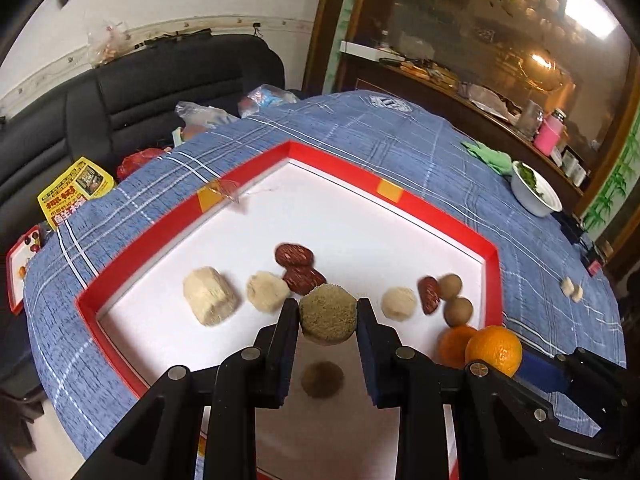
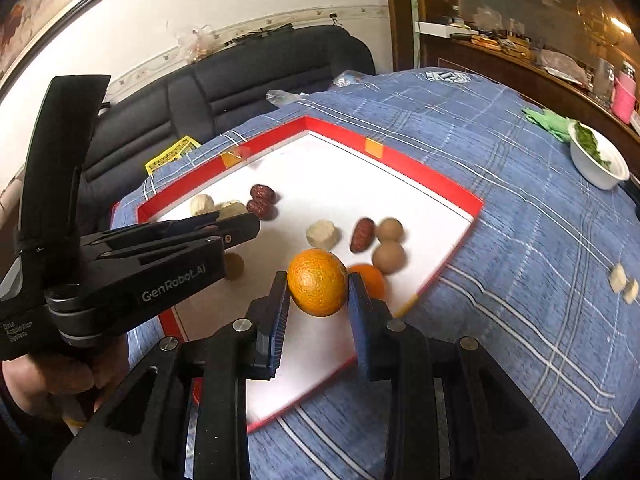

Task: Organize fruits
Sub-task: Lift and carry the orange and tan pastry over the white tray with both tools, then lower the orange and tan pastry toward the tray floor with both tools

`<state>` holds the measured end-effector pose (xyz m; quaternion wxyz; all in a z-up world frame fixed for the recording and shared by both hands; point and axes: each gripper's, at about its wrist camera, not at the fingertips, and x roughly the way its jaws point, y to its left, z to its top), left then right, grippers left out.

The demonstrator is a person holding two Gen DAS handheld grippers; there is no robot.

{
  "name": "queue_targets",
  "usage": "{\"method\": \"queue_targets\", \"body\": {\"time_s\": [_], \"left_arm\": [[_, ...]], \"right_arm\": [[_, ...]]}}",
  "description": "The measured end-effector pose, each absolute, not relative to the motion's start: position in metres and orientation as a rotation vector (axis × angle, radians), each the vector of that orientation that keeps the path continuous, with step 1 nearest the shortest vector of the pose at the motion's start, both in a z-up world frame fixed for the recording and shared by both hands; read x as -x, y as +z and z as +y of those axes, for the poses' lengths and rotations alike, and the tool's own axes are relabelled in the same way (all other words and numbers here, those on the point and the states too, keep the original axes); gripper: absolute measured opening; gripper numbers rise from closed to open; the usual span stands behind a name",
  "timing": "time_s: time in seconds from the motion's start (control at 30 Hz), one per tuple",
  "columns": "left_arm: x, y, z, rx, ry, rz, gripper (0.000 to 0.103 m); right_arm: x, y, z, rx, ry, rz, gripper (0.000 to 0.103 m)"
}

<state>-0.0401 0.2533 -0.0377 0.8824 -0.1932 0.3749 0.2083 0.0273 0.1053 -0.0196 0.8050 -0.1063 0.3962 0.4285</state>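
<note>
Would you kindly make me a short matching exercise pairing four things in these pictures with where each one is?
Things:
1. brown crumbly cake
2. orange
3. white bowl of greens
4. two red dates

Places:
A. on the blue cloth, outside the tray
B. between the right gripper's fingers
C. lying on the tray's white floor
D. between the left gripper's fingers

Pairs: 1-D, 2-B, 3-A, 4-C
</note>
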Motion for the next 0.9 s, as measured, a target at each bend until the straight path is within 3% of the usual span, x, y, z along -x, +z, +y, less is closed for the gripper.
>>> {"method": "queue_targets", "body": {"time_s": [0.9], "left_arm": [[-0.038, -0.043, 0.294, 0.356, 0.527, 0.833, 0.028]], "right_arm": [[-0.105, -0.035, 0.159, 0.143, 0.793, 0.875, 0.028]]}}
